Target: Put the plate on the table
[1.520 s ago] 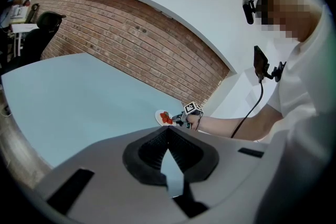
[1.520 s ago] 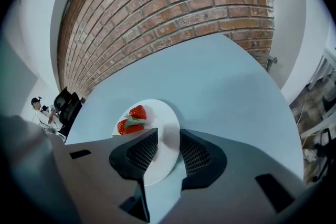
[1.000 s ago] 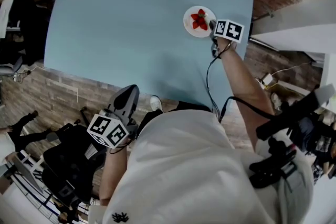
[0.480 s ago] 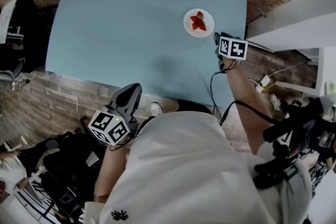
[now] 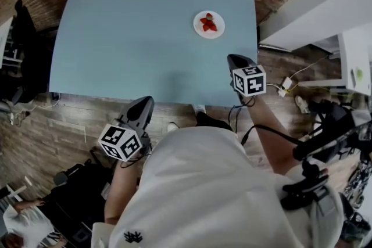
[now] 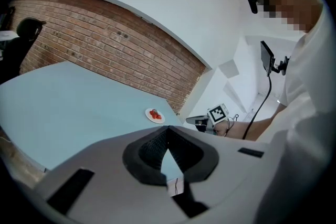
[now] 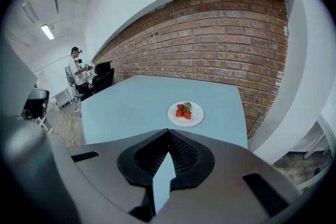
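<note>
A small white plate (image 5: 208,25) with strawberries rests on the light blue table (image 5: 133,26), toward its far right. The right gripper view shows the plate (image 7: 185,114) straight ahead, and the left gripper view shows the plate (image 6: 155,115) farther off. My right gripper (image 5: 232,57) hovers over the table's near right edge, well short of the plate. Its jaws (image 7: 168,131) are closing, the tips meet and nothing is between them. My left gripper (image 5: 146,100) hangs just off the table's near edge. It (image 6: 168,127) is shut and empty.
A brick wall runs behind the table. A white cabinet (image 5: 314,14) stands close to the table's right side, with cables (image 5: 288,85) on the wooden floor beside it. Black chairs (image 5: 23,38) stand off the left side. Another person (image 7: 77,68) stands far off.
My right gripper has pulled back from the plate toward the table's near right edge. The plate stays on the table. The left gripper has hardly moved.
</note>
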Demonstrator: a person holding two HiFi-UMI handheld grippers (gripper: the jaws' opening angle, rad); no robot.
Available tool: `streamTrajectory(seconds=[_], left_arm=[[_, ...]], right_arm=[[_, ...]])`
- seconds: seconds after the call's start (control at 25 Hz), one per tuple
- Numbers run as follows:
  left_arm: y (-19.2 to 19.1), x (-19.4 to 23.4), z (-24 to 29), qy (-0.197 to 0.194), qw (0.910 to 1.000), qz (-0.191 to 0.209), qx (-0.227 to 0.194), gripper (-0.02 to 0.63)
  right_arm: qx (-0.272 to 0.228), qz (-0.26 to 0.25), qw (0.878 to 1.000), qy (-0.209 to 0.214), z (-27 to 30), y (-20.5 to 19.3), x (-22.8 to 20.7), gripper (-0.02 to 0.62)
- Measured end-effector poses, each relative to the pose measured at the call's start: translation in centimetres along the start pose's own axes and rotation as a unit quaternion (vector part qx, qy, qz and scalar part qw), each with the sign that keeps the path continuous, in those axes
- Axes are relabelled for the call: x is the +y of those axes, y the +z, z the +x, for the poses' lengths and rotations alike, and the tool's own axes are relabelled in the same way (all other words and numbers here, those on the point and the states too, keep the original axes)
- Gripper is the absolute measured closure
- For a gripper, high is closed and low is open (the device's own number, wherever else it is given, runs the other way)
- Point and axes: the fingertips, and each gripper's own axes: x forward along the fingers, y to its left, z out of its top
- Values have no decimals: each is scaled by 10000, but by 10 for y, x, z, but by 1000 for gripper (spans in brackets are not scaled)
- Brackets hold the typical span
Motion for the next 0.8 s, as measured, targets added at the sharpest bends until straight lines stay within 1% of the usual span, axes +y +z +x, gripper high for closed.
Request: streamTrajectory(seconds=[0.16, 0.28, 0.4, 0.56, 0.8], left_arm=[[-19, 0, -17, -49, 9996, 233, 164, 606], [-36, -2, -31, -127, 9988, 348, 309, 606], [-50, -6, -42, -238, 9982, 388, 397, 605], [-68, -13, -56, -408, 9968, 488, 489, 606], [-88, -30, -68, -571, 9961, 482, 477, 606]], right_arm=[[-378, -171, 9989, 208, -41, -2, 44, 588], [-564, -223, 9975, 372, -72, -13, 75, 588], [-698, -272, 9958, 526, -99, -24, 104, 589], [-881, -409, 9936, 578, -131, -36, 140, 588], [-1059, -620, 9901, 678, -164, -45, 173, 588]])
